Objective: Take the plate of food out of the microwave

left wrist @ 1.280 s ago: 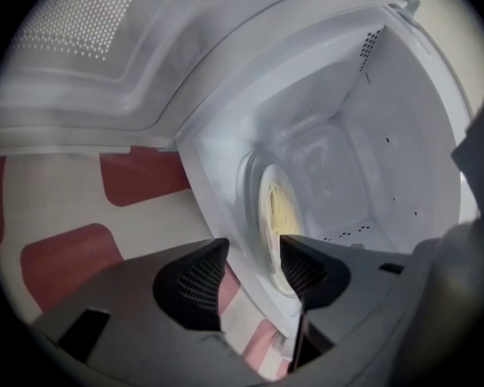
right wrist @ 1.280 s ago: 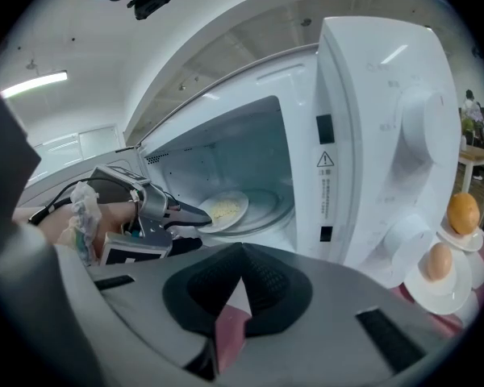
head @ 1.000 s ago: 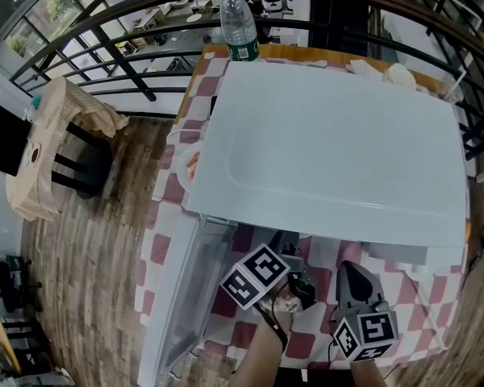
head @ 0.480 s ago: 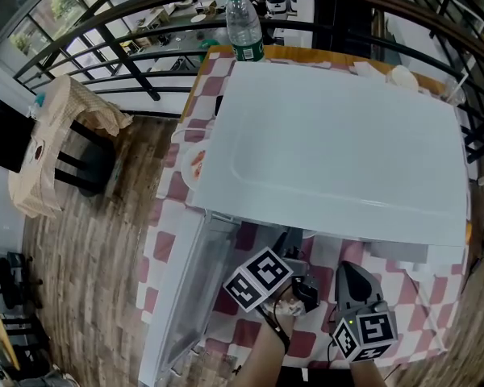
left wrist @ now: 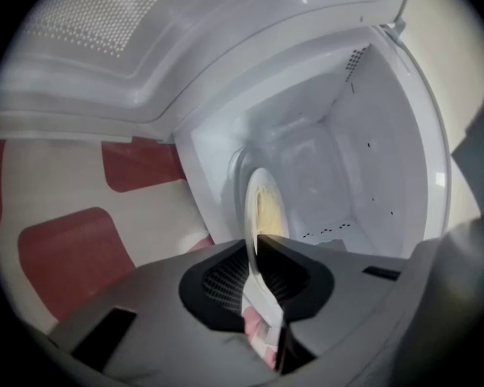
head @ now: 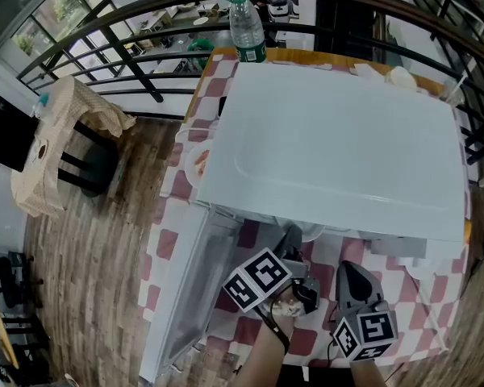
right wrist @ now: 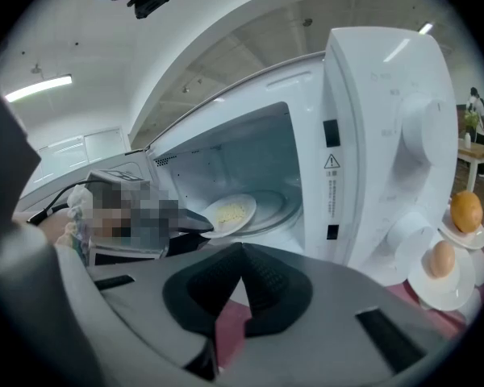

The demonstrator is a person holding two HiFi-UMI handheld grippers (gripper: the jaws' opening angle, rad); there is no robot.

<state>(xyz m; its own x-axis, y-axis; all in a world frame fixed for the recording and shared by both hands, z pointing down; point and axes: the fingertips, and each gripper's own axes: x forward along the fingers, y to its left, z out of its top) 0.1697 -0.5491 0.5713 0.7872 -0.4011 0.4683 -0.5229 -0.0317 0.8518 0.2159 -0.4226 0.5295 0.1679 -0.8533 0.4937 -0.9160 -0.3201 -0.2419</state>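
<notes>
Since a second ago the left gripper has been pushed slightly farther into the mouth of the microwave. Its jaws, wide apart then, are now being closed. One plate is caught between them: its near rim is pinched by the pads, seen edge-on in the left gripper view. The plate is located inside the cavity, over the glass turntable, with one patch of pale yellow food on it. The door is swung open to the left.

The right gripper is held outside, near and just right of the left one, over the red-and-white checked tablecloth. Its jaws are brought together at the tips; nothing is gripped.

Counted:
- Two grippers, one microwave, one plate in the cavity.
- One second plate with reddish food, partly seen left of the microwave on the tablecloth.
- One water bottle, stood at the far left behind the microwave.
- Right of the microwave, one egg on the nearer dish, and one orange fruit on the farther dish.
- One chair with one cloth draped over it, placed on the wood floor, well left of the tablecloth.
</notes>
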